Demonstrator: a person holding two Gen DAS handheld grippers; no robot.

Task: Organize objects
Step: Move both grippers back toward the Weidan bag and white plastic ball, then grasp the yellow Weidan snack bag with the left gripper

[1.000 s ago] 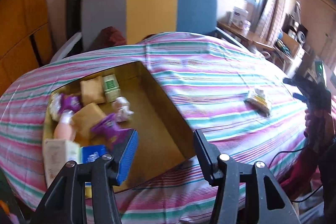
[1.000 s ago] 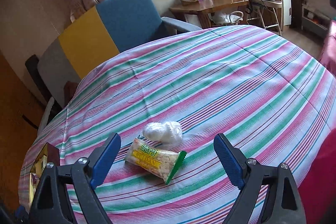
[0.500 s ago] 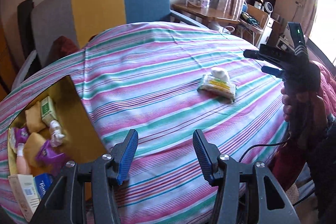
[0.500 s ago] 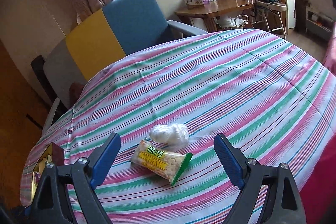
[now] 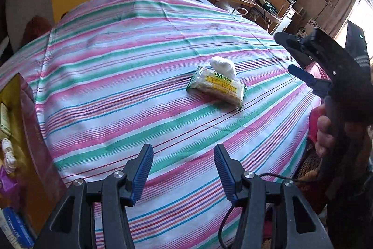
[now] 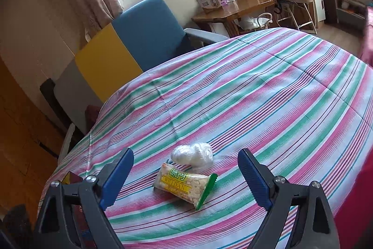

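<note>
Fingers (image 6: 116, 179) apart, snack packet (image 6: 184, 183) between.

Left wrist view looks across the striped tabletop (image 5: 144, 76) toward 1 o'clock. Right wrist view sits nearer, facing 12 o'clock. Both share the snack packet (image 5: 216, 88) (image 6: 184, 183) and blue-yellow chair (image 6: 130, 48).

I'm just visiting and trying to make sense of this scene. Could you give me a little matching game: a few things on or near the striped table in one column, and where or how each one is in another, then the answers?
Things:
1. snack packet
2. white plastic bundle
3. cardboard box
4. right gripper

Descriptions:
A. open, empty, fingers either side of the packet
B. at the table's left edge, holding items
C. lying flat, yellow label, green end
D. just behind the packet, touching it

Pairs: 1-C, 2-D, 3-B, 4-A
</note>
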